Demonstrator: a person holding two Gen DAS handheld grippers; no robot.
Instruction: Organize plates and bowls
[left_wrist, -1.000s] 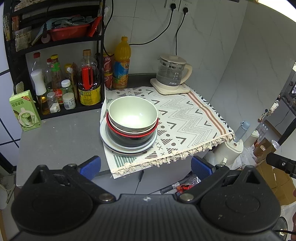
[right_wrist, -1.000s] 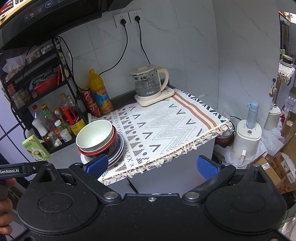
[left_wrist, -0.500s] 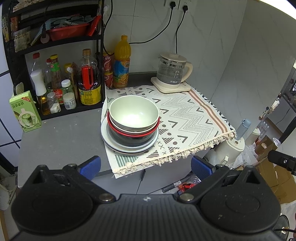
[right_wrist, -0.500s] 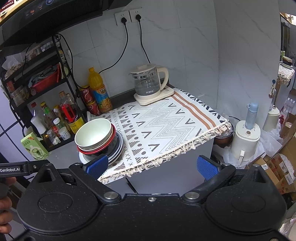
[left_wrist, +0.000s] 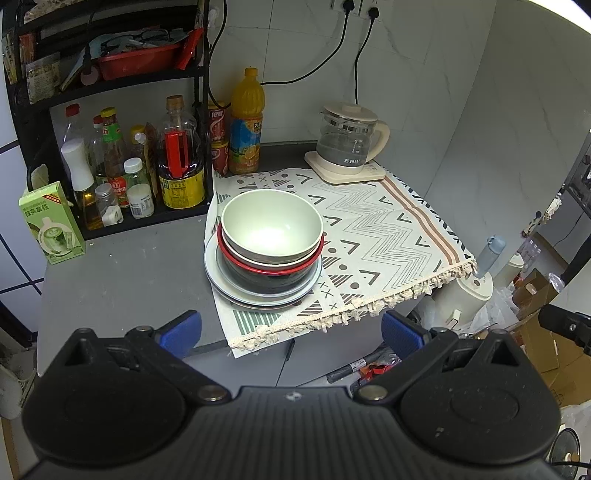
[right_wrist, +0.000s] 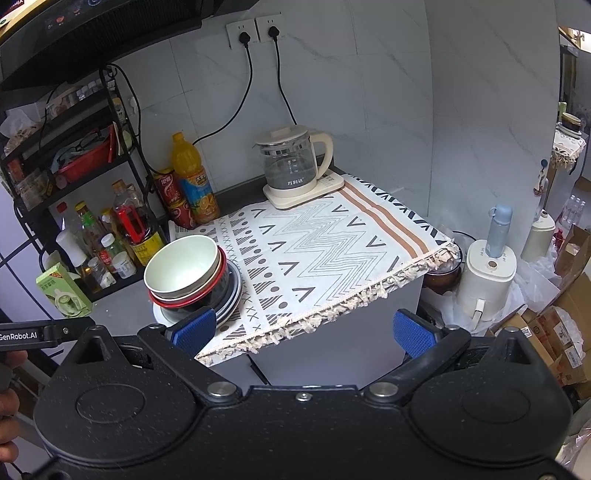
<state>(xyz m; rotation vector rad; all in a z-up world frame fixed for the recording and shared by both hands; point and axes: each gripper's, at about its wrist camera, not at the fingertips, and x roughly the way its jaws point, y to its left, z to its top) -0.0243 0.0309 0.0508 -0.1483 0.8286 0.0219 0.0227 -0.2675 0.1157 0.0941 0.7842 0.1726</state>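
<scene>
Your left gripper (left_wrist: 291, 332) and right gripper (right_wrist: 303, 328): jaws spread, holding nothing, short of worktop (left_wrist: 122, 269). Bowls (left_wrist: 271, 229) nested on plates (left_wrist: 258, 291), one stack at cloth (left_wrist: 369, 236) left edge. Fits stack just finished or stack awaiting sorting; step unclear
</scene>
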